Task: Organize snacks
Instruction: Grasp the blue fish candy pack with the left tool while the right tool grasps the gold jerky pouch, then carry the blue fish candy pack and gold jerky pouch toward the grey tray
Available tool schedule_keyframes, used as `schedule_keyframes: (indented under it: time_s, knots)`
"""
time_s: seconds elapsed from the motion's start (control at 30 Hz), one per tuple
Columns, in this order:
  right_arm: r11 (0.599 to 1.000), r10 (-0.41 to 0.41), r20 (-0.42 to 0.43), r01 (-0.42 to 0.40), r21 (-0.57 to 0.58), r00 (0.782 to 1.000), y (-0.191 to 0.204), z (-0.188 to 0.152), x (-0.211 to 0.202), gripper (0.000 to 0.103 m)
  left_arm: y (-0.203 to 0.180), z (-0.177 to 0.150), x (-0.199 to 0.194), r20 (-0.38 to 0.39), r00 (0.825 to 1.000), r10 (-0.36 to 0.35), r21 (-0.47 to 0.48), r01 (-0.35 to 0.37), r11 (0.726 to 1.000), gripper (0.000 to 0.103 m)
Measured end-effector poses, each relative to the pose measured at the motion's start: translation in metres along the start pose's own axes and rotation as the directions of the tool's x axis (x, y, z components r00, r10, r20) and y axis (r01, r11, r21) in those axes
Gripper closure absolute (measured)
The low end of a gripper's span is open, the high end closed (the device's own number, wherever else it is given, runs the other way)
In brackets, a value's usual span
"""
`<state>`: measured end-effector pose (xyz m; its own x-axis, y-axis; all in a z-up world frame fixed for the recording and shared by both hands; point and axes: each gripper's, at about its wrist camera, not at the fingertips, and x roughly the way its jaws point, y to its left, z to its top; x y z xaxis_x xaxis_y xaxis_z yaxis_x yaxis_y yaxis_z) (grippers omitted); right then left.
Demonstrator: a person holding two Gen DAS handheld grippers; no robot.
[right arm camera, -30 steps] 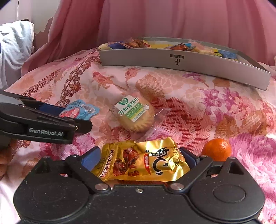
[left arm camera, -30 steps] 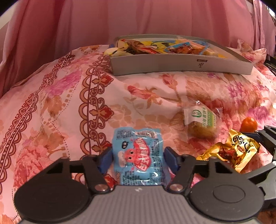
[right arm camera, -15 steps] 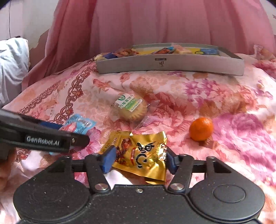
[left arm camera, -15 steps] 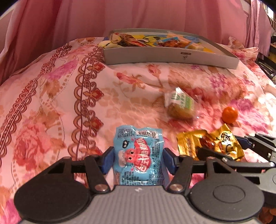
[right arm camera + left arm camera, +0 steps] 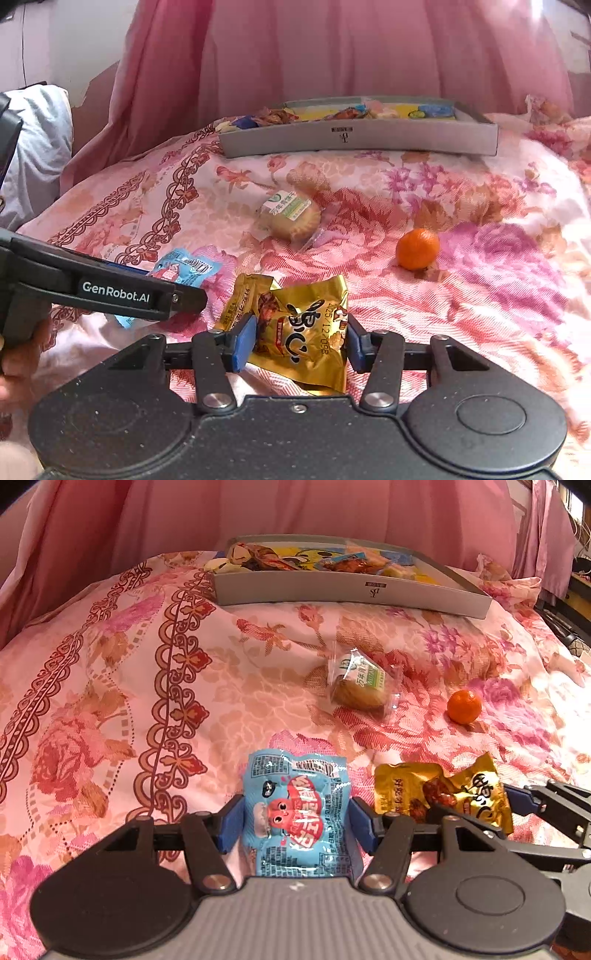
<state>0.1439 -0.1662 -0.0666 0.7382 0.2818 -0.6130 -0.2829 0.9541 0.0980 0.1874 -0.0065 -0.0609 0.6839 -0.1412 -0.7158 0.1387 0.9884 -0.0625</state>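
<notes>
Both your grippers have drawn back from the grey box (image 5: 354,590) since a second ago. Your left gripper (image 5: 295,819) is clamped on the blue packet (image 5: 297,812), your right gripper (image 5: 297,343) on the gold packet (image 5: 303,332), both low over the floral bedspread (image 5: 480,295), side by side.

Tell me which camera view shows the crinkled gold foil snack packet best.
The right wrist view: the crinkled gold foil snack packet sits centred between the right gripper's blue pads, its print legible. The left wrist view shows the packet at the edge, partly behind that gripper's arm.
</notes>
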Motion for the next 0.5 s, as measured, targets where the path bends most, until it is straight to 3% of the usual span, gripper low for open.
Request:
schedule_keyframes:
  time_s: [0.5]
  knots:
    - [0.976, -0.086, 0.093, 0.103, -0.192, 0.992, 0.017, -0.003, -0.02, 0.054, -0.007, -0.003, -0.013, 0.012, 1.0, 0.002, -0.021, -0.002, 1.0, 0.038]
